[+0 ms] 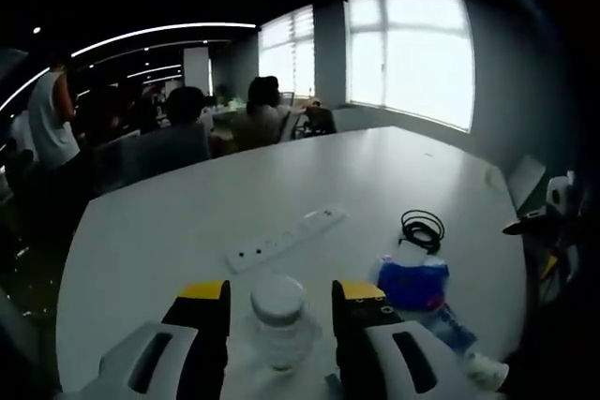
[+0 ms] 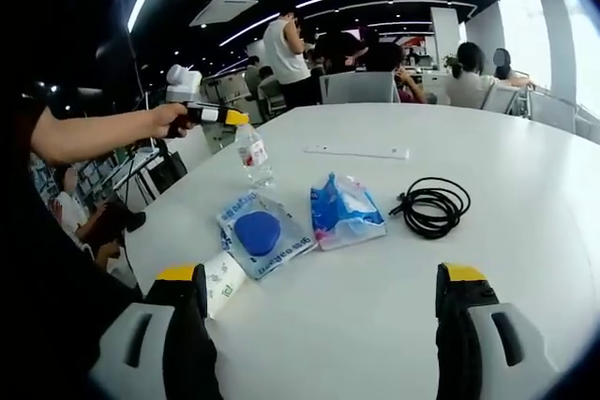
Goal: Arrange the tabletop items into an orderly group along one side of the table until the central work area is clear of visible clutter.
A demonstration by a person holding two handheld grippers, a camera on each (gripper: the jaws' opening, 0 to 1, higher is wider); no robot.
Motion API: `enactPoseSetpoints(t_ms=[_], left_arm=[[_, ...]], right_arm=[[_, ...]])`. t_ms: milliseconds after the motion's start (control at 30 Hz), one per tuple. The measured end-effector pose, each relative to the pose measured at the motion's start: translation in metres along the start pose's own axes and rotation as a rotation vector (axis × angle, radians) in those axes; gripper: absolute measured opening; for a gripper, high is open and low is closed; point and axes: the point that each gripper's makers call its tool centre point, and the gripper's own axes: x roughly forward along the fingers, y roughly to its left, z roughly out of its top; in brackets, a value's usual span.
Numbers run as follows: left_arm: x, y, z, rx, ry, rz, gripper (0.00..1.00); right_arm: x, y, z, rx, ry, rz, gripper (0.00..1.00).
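Upright, the capped clear bottle [image 1: 278, 320] stands between the left tool [image 1: 279, 293] jaws.

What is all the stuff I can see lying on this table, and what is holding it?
Water bottle: one, clear with white cap, near table edge, between the left tongs' jaws.
Power strip: one, white, mid-table.
Cable: one, black, coiled, right of the packets.
Tissue packets: two, blue; one flat, one crumpled, side by side.
Table: one, white.
People: several, background.
Left tongs: yellow-tipped, open around the bottle.
Right tongs: yellow-tipped, open, empty.
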Motion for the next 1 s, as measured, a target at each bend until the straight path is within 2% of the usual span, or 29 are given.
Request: enactPoseSetpoints(t_ms=[100,167,267,333,400,500,733,800,867,1000], left_arm=[[-0.015,-0.013,0.003,-0.008,-0.017,0.004,0.45],[-0.024,-0.018,0.008,0.012,-0.060,0.019,0.43],[-0.036,-0.032,0.007,-0.005,-0.064,0.000,0.47],[-0.049,-0.054,0.010,-0.005,-0.073,0.001,0.49],[-0.055,-0.059,0.004,-0.008,-0.077,-0.007,0.50],[-0.064,-0.078,-0.002,-0.050,-0.098,-0.044,0.50],[-0.084,-0.109,-0.029,-0.025,-0.105,-0.042,0.56],[-0.085,-0.099,-0.035,-0.032,-0.101,-0.051,0.61],[-0.088,-0.105,-0.042,-0.031,-0.089,-0.057,0.67],[-0.096,-0.113,-0.056,-0.015,-0.072,-0.060,0.71]], right_arm=[[0.002,0.009,-0.002,-0.008,0.005,0.023,0.99],[0.003,0.015,-0.004,-0.013,0.010,0.039,0.99],[0.005,0.023,-0.006,-0.024,0.020,0.061,0.99],[0.007,0.030,-0.009,-0.039,0.030,0.083,0.99],[0.008,0.035,-0.010,-0.046,0.034,0.095,0.99],[0.010,0.044,-0.011,-0.048,0.031,0.121,0.99],[0.014,0.060,-0.016,-0.058,0.046,0.164,0.97],[0.015,0.063,-0.017,-0.068,0.050,0.171,0.97],[0.017,0.067,-0.022,-0.083,0.067,0.182,0.96],[0.021,0.078,-0.027,-0.104,0.082,0.211,0.94]])
